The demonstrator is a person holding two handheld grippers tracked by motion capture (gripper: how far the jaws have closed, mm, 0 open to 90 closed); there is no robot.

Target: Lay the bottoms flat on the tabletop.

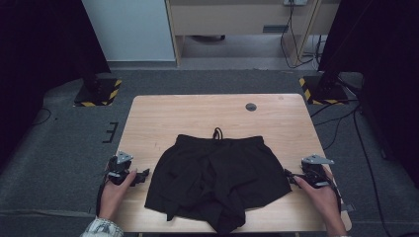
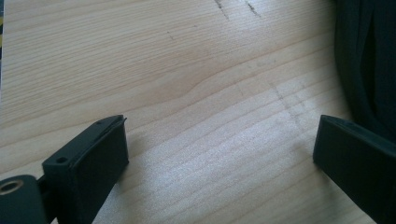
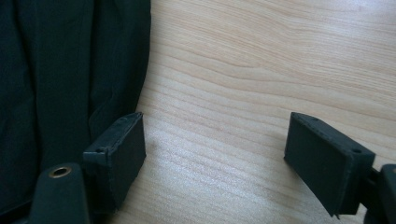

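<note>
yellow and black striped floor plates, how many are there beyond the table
2. One yellow and black striped floor plate lies past the wooden table's far left corner, the other past its far right corner; each holds a dark stand. Others may be hidden.

Overhead cam fwd-down; gripper cams close-up

Right gripper [image 3: 215,154] jaws spread wide, nothing between them but bare light wood table [image 3: 261,70]. Black fabric garment [image 3: 70,70] fills the view's left side, lying flat on the table with soft lengthwise folds. Its edge runs top to bottom and passes just beside the left-hand jaw; can't tell if they touch. The other jaw is well apart from the fabric.
</note>
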